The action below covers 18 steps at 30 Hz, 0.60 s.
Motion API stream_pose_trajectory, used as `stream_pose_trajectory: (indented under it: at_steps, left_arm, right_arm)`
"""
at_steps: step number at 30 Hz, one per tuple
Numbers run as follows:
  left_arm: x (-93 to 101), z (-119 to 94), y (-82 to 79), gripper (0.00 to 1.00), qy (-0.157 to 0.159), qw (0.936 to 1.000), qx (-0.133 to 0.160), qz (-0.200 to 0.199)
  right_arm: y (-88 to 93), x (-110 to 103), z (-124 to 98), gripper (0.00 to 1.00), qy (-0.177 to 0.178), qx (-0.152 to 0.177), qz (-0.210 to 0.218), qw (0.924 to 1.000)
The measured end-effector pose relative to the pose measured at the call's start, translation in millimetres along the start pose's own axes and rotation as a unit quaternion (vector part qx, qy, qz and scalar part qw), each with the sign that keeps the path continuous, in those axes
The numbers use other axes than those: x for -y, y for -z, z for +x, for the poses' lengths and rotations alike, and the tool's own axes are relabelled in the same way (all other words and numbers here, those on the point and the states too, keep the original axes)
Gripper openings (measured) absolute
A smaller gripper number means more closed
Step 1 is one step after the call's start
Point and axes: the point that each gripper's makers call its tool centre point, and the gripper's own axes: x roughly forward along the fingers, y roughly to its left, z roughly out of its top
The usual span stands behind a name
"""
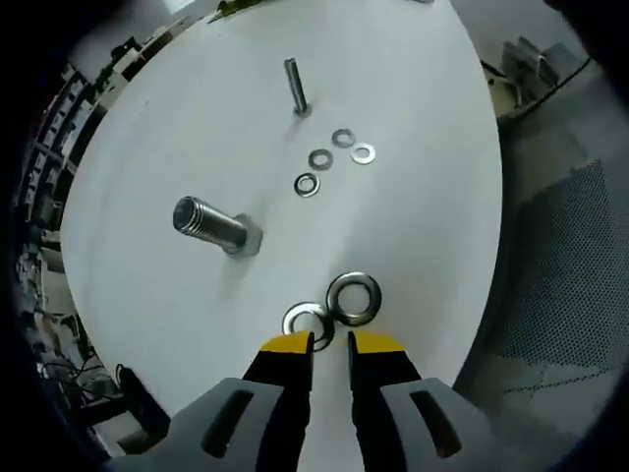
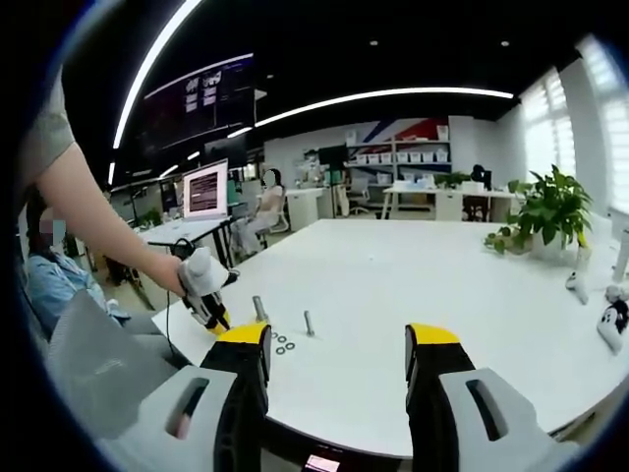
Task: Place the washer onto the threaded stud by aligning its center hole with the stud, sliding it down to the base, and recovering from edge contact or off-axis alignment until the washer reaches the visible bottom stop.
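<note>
Now the left gripper hangs low over the white worktop, its jaws a narrow slit apart, holding nothing.

Right gripper sits back at the worktop's edge, jaws wide apart, with the left gripper in a person's hand visible beyond. Thick threaded stud stands left; slim stud farther off. Two large washers overlap, touching the yellow tips; four small washers lie in a loose cluster between the studs.
</note>
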Motion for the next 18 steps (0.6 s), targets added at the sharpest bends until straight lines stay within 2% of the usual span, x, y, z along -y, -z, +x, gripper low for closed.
stream_pose_trajectory:
  at_steps: [3, 4, 9, 11, 14, 15, 18]
  left_arm:
    - [3.6, 4.9, 2.3, 0.12, 0.01, 0.9999, -0.006, 0.0]
    - [1.8, 3.7, -0.2, 0.11, 0.01, 0.9999, 0.001, 0.002]
    - [6.0, 5.6, -0.1, 0.07, 0.028, 0.9994, -0.012, 0.016]
    - [4.7, 5.8, 0.0, 0.07, 0.041, 0.9989, -0.021, -0.004]
    - [6.0, 6.4, -1.2, 0.07, 0.043, 0.9985, -0.032, 0.005]
    - [7.5, 5.7, -1.2, 0.08, 0.041, 0.9982, -0.039, 0.02]
    - [6.9, 6.3, -1.3, 0.08, 0.039, 0.9981, -0.046, 0.012]
  right_arm:
    - [0.7, 0.2, -0.1, 0.57, 0.0, -0.002, 0.001, 1.0]
    - [0.7, 0.3, -0.1, 0.57, 0.0, -0.001, 0.001, 1.0]
    - [0.8, 0.0, 0.0, 0.57, -0.001, -0.001, 0.005, 1.0]
    - [1.9, -1.9, 0.7, 0.57, -0.005, -0.004, -0.001, 1.0]
    - [1.9, -3.4, 1.2, 0.57, -0.007, -0.006, -0.005, 0.9999]
    - [2.1, -3.6, 1.2, 0.57, -0.007, -0.006, -0.005, 0.9999]
    - [2.4, -3.6, 0.7, 0.57, -0.008, -0.006, -0.005, 0.9999]
